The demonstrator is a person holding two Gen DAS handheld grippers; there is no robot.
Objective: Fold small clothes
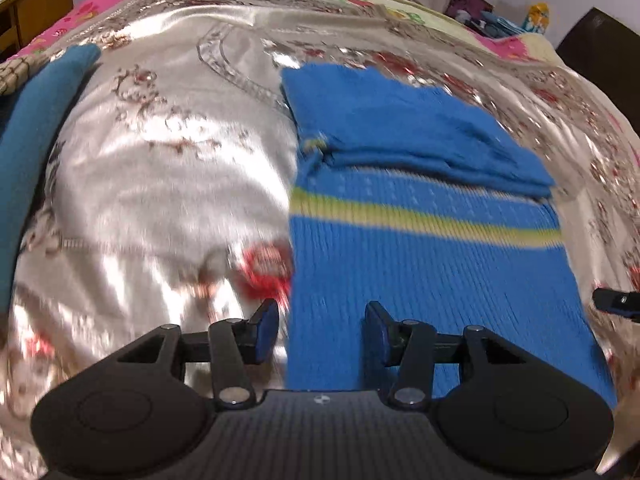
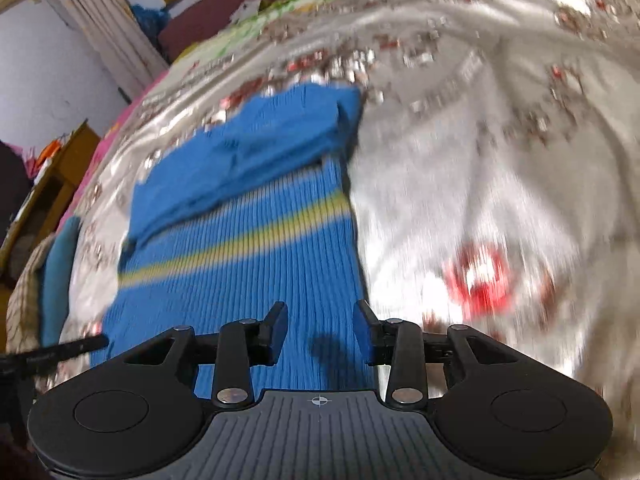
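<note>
Blue knit garment (image 1: pixel 420 264) w/ yellow stripe lies flat on the satin bed cover (image 1: pixel 160 168), far part folded over itself. Left gripper (image 1: pixel 322 332) open, empty, straddling its left edge; right gripper (image 2: pixel 322 332) open, empty, at the right edge. Both views motion-blurred; near hem cut off behind grippers, probably flat.

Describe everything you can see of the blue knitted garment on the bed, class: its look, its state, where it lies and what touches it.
The blue knitted garment is ribbed, bright blue, with one yellow-green stripe across it. It lies flat on the shiny silver floral bedspread, its far part folded back over itself into a thicker plain-blue layer. The left gripper and right gripper both hang open over its near end, gripping nothing. Motion blur hides finer detail.
</note>
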